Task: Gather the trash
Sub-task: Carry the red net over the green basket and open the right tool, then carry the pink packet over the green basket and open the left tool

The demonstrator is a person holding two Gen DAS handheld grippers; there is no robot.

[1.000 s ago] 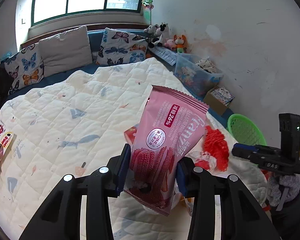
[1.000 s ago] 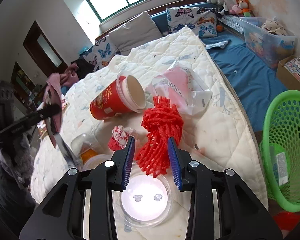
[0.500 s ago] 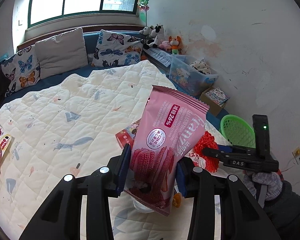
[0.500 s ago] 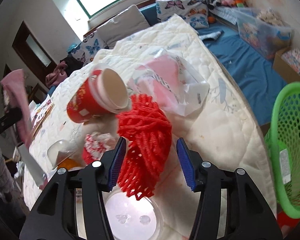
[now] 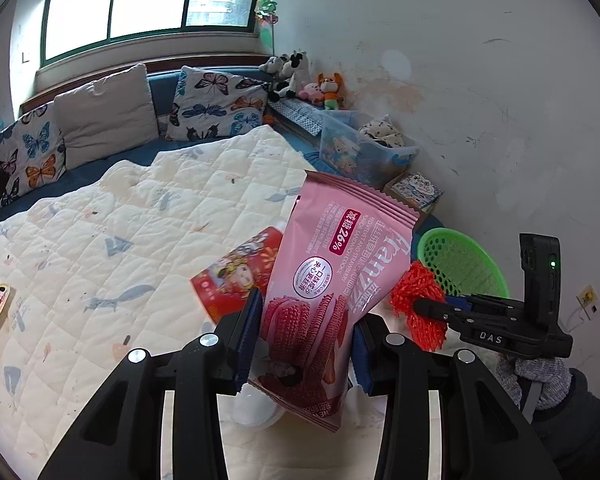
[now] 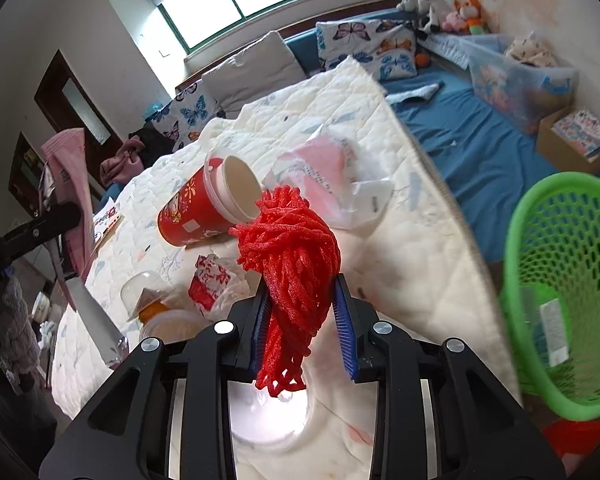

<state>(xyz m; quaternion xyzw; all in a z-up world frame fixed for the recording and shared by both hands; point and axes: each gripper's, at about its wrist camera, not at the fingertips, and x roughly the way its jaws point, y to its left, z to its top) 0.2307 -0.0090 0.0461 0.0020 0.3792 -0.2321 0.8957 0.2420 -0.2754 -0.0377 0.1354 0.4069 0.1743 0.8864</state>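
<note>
I'm mid-carry with both loads lifted off the quilt, my left gripper clamped on the pink wrapper and my right gripper on the red net, so next I'd swing each over the green basket and release.

The green basket stands on the floor just beside the quilt edge, its mouth open and unblocked. On the quilt, the red cup, a plastic bag and small wrappers crowd the near corner. The far quilt seems bare, though the pink packet hides part.
</note>
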